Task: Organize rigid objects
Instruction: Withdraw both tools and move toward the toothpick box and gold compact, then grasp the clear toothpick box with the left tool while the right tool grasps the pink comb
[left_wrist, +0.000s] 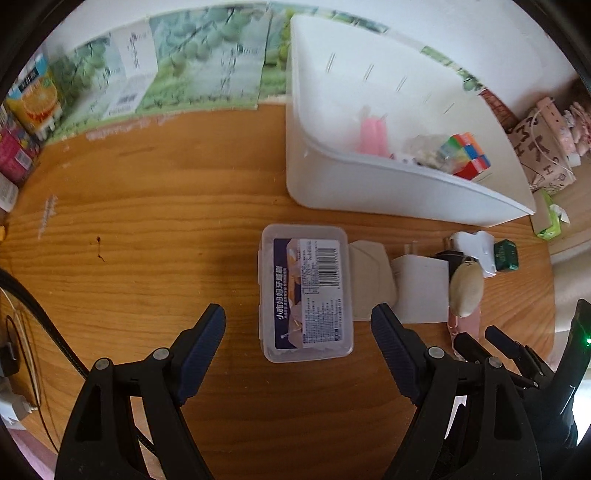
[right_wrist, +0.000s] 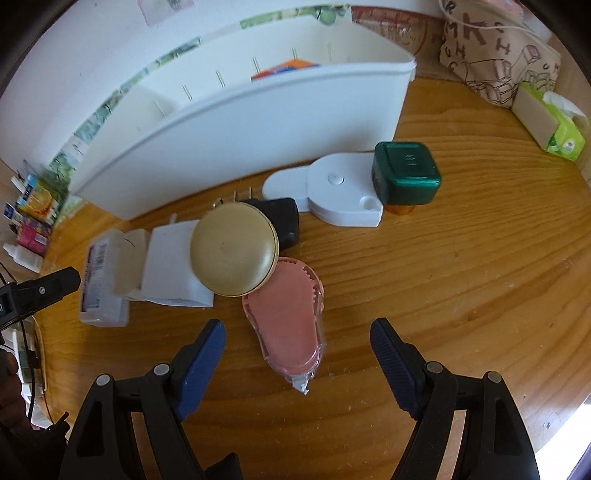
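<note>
So both grippers sit over a wooden worktop (left_wrist: 129, 221) with a row of small rigid stuff lined up in front of a white bin (left_wrist: 369, 184) near the back edge. The bin already holds a colour cube (left_wrist: 467, 155) and something pink, so it looks like the drop spot.

What could go wrong: the right hand-held gripper (right_wrist: 297, 343) is lined up on the pink tape dispenser (right_wrist: 288, 325), but a round tan compact (right_wrist: 234, 251) leans on or over the dispenser's far end and on the white charger (right_wrist: 173, 266) beside it. If the dispenser gets pulled out, the compact could well tip or slide and knock into the black plug (right_wrist: 282, 218). The dispenser's clear shell looks slick too, so a pinch near the tapered end might squirt it out. The left side is simpler, though the clear toothpick box (left_wrist: 306, 291) touches a beige piece next to it and could drag that along.

Positions: the left hand-held gripper (left_wrist: 297, 328) is wide open with nothing in it, the box lying between its fingers, pads clear of both sides. The right one is equally wide and empty, with the dispenser's near half between its fingers, not touched. The green box (right_wrist: 406, 173) and white device (right_wrist: 340, 192) sit further back, near the bin.
</note>
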